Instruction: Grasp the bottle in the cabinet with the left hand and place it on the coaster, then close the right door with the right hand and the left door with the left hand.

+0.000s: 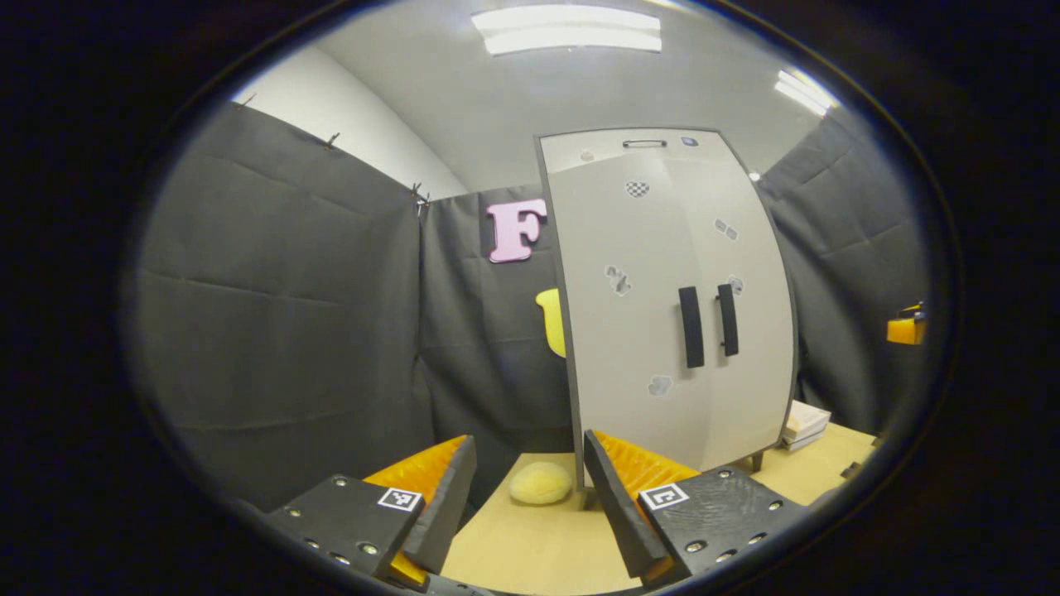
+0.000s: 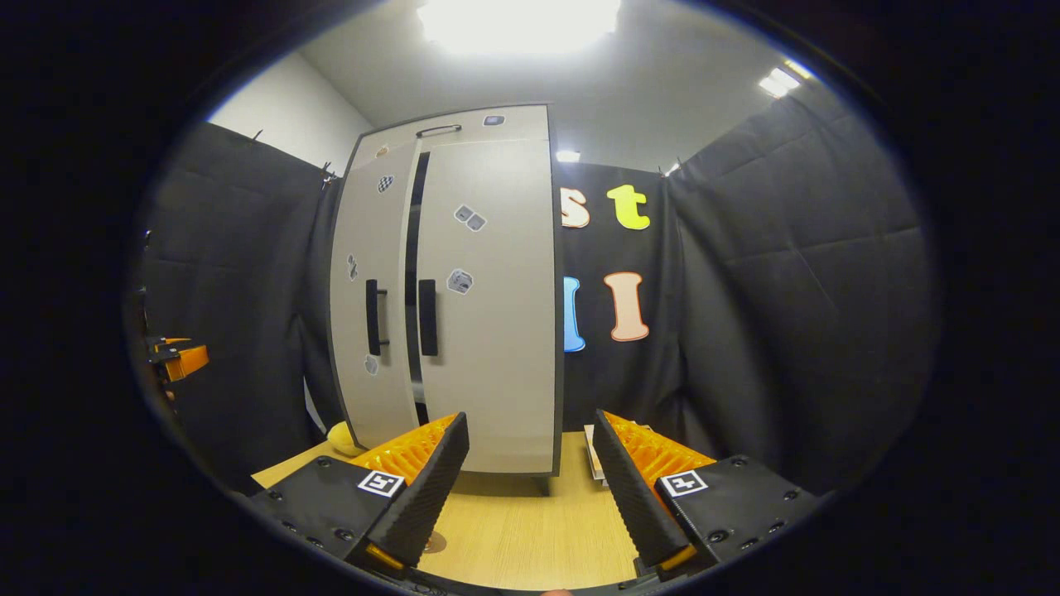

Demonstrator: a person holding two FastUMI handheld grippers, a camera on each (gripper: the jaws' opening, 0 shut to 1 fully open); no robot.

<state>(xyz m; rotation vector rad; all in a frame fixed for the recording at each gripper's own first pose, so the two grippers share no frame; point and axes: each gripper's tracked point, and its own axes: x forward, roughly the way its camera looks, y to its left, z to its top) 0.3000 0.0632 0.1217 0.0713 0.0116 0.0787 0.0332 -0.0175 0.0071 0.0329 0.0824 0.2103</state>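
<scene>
Pale grey and tall, the cabinet (image 1: 671, 298) stands upright on the wooden counter (image 1: 530, 546) ahead of me, its two doors drawn nearly together. In the left gripper view the pair of dark vertical handles (image 1: 691, 327) sit side by side near the middle of the doors, and small stickers are scattered over the door faces. In the right gripper view a thin dark gap runs between the left door (image 2: 373, 290) and the right door (image 2: 489, 298), so the doors are not fully shut; I cannot make out what is inside.

My left gripper (image 1: 530, 497) hangs wide open above the counter with nothing between its fingers, facing the left edge of the cabinet. Between those fingers and farther off, a round, pale yellow fuzzy pad (image 1: 540, 483) lies on the counter just beside the cabinet's lower left corner; I take it for the coaster, with nothing on it.

My right gripper (image 2: 530, 488) is likewise spread wide and empty, held low over the counter in front of the cabinet's right door. A small stack of flat white things (image 1: 805, 424) rests on the counter to the cabinet's right.
</scene>
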